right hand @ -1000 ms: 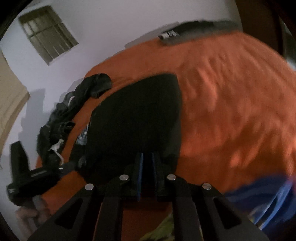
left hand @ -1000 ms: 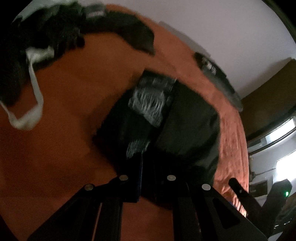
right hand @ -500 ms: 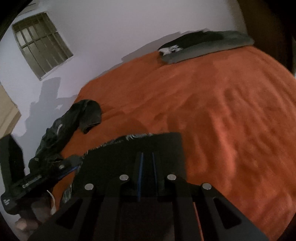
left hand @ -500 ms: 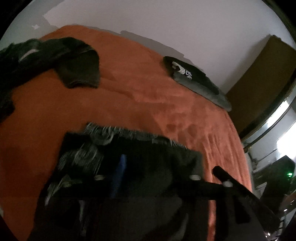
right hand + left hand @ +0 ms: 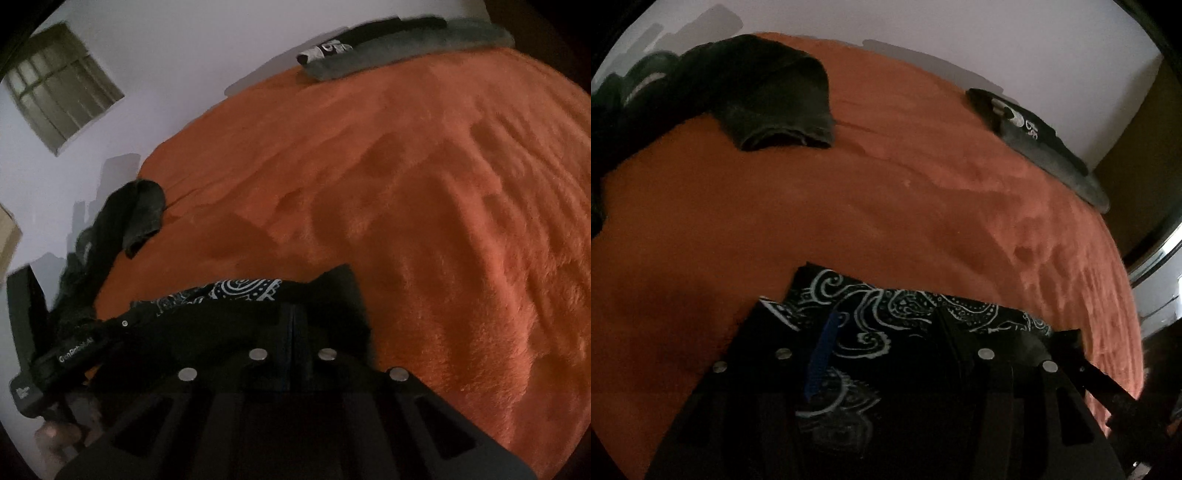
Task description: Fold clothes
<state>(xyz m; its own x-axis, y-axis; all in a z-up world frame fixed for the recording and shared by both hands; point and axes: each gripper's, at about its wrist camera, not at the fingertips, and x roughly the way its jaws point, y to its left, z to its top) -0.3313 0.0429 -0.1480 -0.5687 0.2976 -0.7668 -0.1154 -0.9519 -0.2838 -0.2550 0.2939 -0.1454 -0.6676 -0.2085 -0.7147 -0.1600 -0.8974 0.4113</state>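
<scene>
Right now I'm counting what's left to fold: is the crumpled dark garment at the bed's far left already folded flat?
No: the crumpled dark garment lies bunched in a heap on the orange bedspread.

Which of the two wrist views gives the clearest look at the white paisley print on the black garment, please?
The left wrist view: the black garment lies right before the camera, its white swirls spread wide and sharp. The right wrist view shows only a thin patterned strip above the right gripper, the rest hidden.

Bare blanket (image 5: 886, 206) ahead (dark heap (image 5: 746, 99) left).
</scene>
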